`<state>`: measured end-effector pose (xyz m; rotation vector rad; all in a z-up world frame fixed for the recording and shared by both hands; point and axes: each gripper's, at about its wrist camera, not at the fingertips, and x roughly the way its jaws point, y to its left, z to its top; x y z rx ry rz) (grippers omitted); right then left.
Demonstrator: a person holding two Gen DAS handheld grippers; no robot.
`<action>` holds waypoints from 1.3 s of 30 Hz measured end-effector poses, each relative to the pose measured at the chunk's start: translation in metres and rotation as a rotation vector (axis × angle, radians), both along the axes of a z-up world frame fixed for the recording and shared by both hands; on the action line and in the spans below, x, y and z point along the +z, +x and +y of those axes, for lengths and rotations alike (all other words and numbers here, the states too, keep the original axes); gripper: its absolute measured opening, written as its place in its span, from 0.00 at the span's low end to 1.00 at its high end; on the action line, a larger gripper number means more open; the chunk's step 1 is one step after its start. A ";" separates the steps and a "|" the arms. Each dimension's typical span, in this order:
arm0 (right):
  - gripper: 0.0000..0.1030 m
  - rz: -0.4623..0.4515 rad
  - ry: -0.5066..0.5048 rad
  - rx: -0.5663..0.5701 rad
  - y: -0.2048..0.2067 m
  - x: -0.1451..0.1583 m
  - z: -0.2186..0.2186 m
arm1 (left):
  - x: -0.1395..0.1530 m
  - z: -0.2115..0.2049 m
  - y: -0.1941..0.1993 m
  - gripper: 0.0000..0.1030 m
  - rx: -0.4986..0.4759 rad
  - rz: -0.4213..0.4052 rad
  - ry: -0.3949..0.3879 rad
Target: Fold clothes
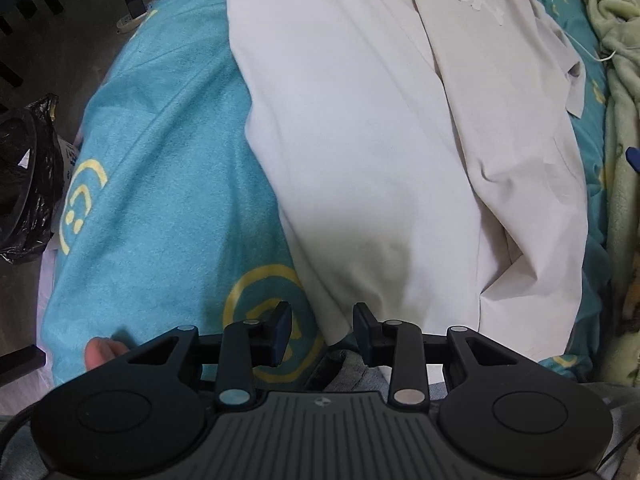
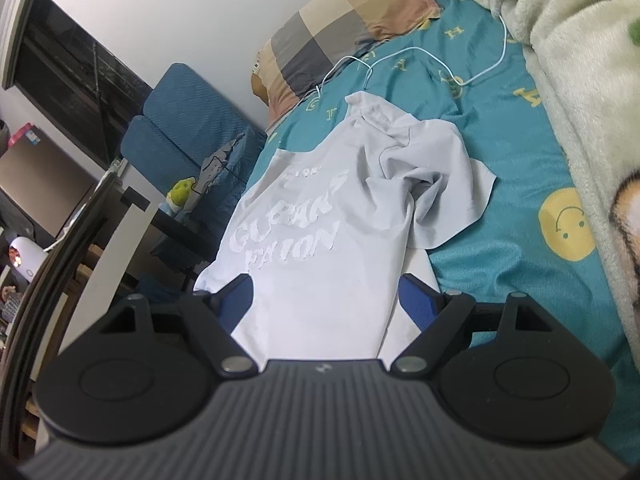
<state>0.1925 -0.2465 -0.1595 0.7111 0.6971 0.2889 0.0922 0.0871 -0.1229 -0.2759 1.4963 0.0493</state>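
A white T-shirt (image 1: pixel 360 140) lies spread on the teal bedsheet (image 1: pixel 160 200), one side folded in over the middle. In the right wrist view the T-shirt (image 2: pixel 320 208) shows raised white lettering, with a crumpled sleeve at the right. My left gripper (image 1: pixel 323 332) points down at the shirt's near corner. That corner hangs between the fingers (image 1: pixel 282 330), which stand apart and do not press on it. My right gripper (image 2: pixel 326 304) is open wide. Its blue pads (image 2: pixel 418 306) straddle the shirt's near hem, with cloth showing between them.
A checked pillow (image 2: pixel 344 28) and a white cable (image 2: pixel 440 60) lie at the bed's far end. A pale green blanket (image 2: pixel 580 80) runs along the right side. A blue chair (image 2: pixel 180 120) and a black bin bag (image 1: pixel 24 180) stand beside the bed. A person's fingertip (image 1: pixel 100 350) rests on the sheet.
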 end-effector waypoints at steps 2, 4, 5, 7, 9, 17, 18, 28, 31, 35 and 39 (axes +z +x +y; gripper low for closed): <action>0.80 0.003 0.002 0.002 0.001 0.000 0.001 | 0.001 -0.001 -0.002 0.32 0.001 0.006 0.008; 0.80 0.006 0.003 0.004 0.002 -0.001 0.002 | 0.000 -0.002 -0.001 0.33 0.009 0.011 0.018; 0.80 0.009 0.004 0.005 0.002 -0.002 0.002 | -0.001 -0.002 -0.001 0.33 0.017 0.015 0.023; 0.80 0.015 0.006 0.008 0.003 -0.003 0.002 | -0.003 -0.005 0.001 0.33 0.023 0.024 0.027; 0.80 0.017 0.007 0.007 0.003 -0.004 0.001 | -0.005 -0.009 0.003 0.32 0.019 0.029 0.025; 0.80 0.015 0.005 0.007 0.003 -0.005 0.000 | 0.015 -0.018 -0.001 0.02 -0.024 -0.037 -0.001; 0.80 0.017 0.003 0.007 0.004 -0.006 0.000 | 0.021 -0.018 -0.003 0.02 -0.031 -0.052 -0.004; 0.80 0.036 -0.036 -0.007 -0.002 -0.008 -0.001 | 0.102 0.019 -0.026 0.01 -0.035 -0.118 0.111; 0.80 0.039 -0.071 -0.013 -0.004 -0.008 -0.002 | 0.082 0.039 -0.029 0.02 -0.027 -0.083 0.181; 0.80 0.039 -0.099 -0.022 -0.004 -0.008 -0.003 | 0.071 0.046 -0.030 0.02 -0.005 -0.045 0.206; 0.80 0.042 -0.113 -0.023 -0.005 -0.008 -0.005 | 0.069 0.044 -0.027 0.04 0.011 -0.039 0.199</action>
